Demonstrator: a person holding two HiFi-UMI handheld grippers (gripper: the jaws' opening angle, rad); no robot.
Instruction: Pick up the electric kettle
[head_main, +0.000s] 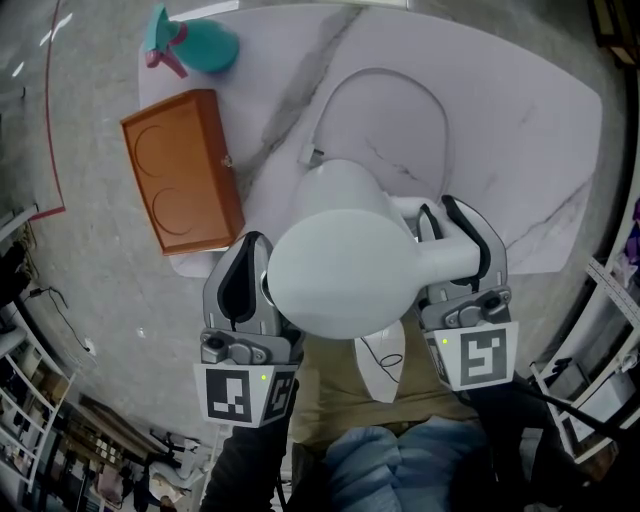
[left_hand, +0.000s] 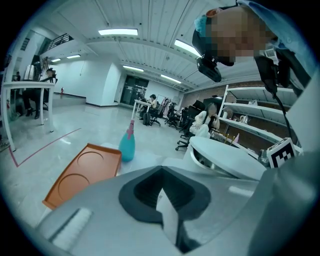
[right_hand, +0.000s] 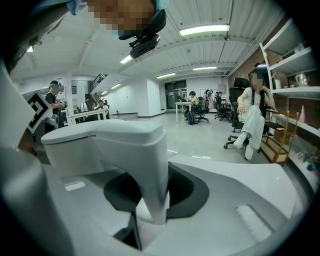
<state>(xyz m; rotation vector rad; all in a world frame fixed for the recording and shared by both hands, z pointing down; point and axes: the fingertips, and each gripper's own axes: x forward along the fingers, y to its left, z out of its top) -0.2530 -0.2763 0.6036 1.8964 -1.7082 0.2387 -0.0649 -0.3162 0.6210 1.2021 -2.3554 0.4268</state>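
The white marble table (head_main: 520, 130) fills the upper part of the head view. The electric kettle (head_main: 340, 265), white and round, is the next biggest thing. It shows at the near edge of the table, at 6 o'clock from the table's middle, and partly over your lap. I cannot tell if its bottom rests on anything.

The orange tray (head_main: 185, 170) lies on the table at 10 o'clock from the kettle, well apart from it, with two round hollows in it. One corner of the tray reaches over the table's edge.

Your right gripper (head_main: 450, 225) is at 3 o'clock from the kettle body. Its jaws are clamped on the kettle's handle (right_hand: 140, 160), which stands upright between the dark pads in the right gripper view.

Your left gripper (head_main: 248, 262) is at 9 o'clock from the kettle, just beside its body. Its jaws are together and hold nothing that I can make out.

The teal spray bottle (head_main: 195, 45) lies at 11 o'clock, at the far corner of the table, near the tray's far end.
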